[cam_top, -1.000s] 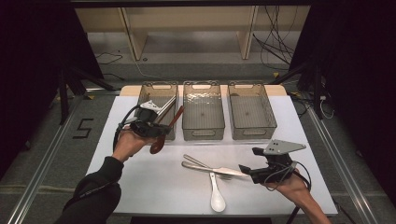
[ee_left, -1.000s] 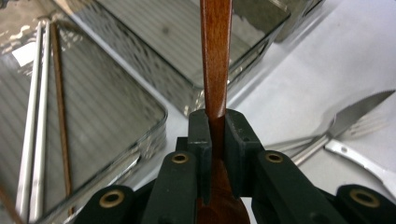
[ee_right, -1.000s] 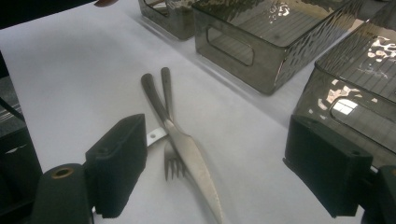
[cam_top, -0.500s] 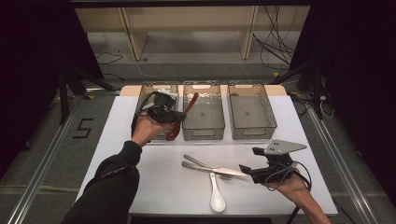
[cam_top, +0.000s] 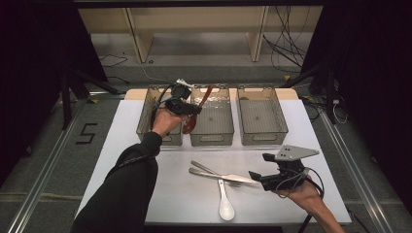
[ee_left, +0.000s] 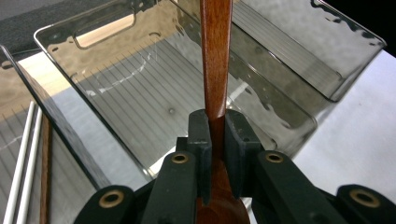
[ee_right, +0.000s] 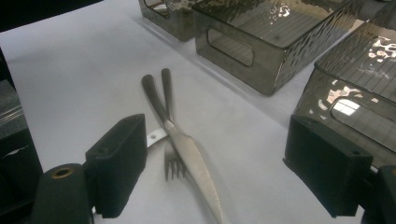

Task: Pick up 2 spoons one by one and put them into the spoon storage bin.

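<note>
The left gripper (cam_top: 187, 108) clamps a wooden spoon (cam_top: 194, 114) over the middle bin (cam_top: 212, 138), at twelve o'clock from the knife (cam_top: 221, 176).

Reddish-brown wooden spoon (ee_left: 215, 56) between black jaws; smoky grey, ribbed translucent bin (ee_left: 140, 93) beyond them; silver knife (ee_right: 187, 149) and fork (ee_right: 172, 161) on white desk (ee_right: 70, 70).

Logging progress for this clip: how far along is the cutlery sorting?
Done: thin white and brown sticks already lie in the left smoky plastic bin. In hand: the left gripper is shut on a brown wooden spoon over the middle bin. Left: steel knife, steel fork and white ceramic spoon on the table, before the open right gripper.
</note>
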{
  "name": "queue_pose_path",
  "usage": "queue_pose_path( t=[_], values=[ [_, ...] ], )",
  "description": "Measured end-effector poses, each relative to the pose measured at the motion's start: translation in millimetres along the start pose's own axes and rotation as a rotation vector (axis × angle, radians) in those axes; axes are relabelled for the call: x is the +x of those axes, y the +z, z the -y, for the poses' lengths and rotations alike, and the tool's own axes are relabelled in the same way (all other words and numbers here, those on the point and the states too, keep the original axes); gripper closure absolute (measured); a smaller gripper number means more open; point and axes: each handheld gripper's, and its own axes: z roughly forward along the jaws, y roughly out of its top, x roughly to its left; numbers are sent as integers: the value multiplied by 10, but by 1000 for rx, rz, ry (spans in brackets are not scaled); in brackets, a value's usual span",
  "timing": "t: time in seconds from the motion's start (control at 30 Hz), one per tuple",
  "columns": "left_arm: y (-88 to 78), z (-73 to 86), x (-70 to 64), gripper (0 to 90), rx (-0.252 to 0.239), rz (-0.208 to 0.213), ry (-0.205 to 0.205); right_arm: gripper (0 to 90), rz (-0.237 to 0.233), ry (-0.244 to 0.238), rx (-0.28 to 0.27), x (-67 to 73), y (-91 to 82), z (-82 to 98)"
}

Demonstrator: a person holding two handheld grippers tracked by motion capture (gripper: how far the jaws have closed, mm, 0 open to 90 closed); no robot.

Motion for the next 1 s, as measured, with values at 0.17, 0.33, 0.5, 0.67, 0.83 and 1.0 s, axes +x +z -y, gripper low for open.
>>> queue_pose_path(
  t=[0.17,0.33,0.5,0.67,0.83,1.0],
  values=[
    [89,-48,27,813,-10,-10,-23,219,-1,3,0,-3,-2,2],
    [151,-77,55,812,-7,-19,-35,219,-4,-1,0,1,1,2],
    [190,-86,66,812,-14,-22,-43,219,-6,-2,2,0,4,3],
    [248,-87,67,811,-15,-23,-42,219,-6,-5,3,6,4,2],
    [283,-89,62,809,-20,-22,-39,219,-7,-4,3,6,4,2],
    [327,-80,56,808,-21,-20,-40,219,-9,-5,2,11,3,1]
  ],
)
